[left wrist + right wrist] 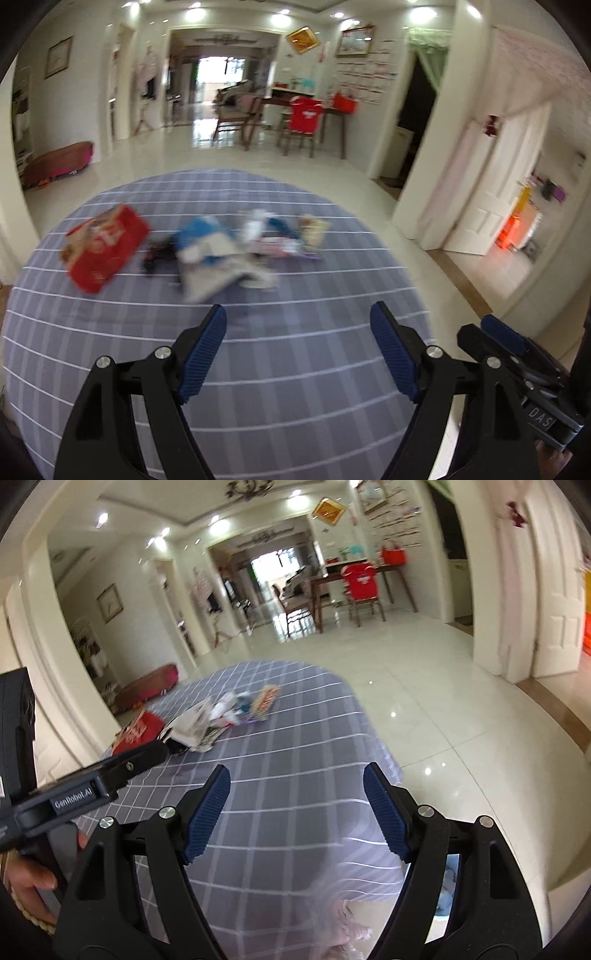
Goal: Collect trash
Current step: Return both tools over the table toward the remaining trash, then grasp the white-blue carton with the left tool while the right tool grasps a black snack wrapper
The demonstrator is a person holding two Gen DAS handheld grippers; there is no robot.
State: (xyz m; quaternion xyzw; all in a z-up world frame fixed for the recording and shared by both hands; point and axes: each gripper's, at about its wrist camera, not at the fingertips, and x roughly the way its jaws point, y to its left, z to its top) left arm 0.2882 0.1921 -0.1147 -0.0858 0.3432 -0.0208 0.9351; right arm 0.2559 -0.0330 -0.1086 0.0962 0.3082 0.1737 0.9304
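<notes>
A row of trash lies on a table with a grey-blue checked cloth (280, 369): a red snack box (105, 245), a blue and white crumpled wrapper (212, 254), small white and pink wrappers (269, 236) and a yellow packet (314, 230). My left gripper (299, 343) is open and empty, above the cloth, short of the pile. My right gripper (297, 805) is open and empty near the table's right edge. The same trash shows in the right wrist view: red box (138, 731), crumpled wrapper (195, 723), yellow packet (266, 699).
The left gripper's body (88, 782) crosses the right wrist view at left. The right gripper (517, 354) shows at lower right in the left wrist view. Glossy tiled floor (424, 686) surrounds the table. A dining table with chairs (295, 114) stands far behind.
</notes>
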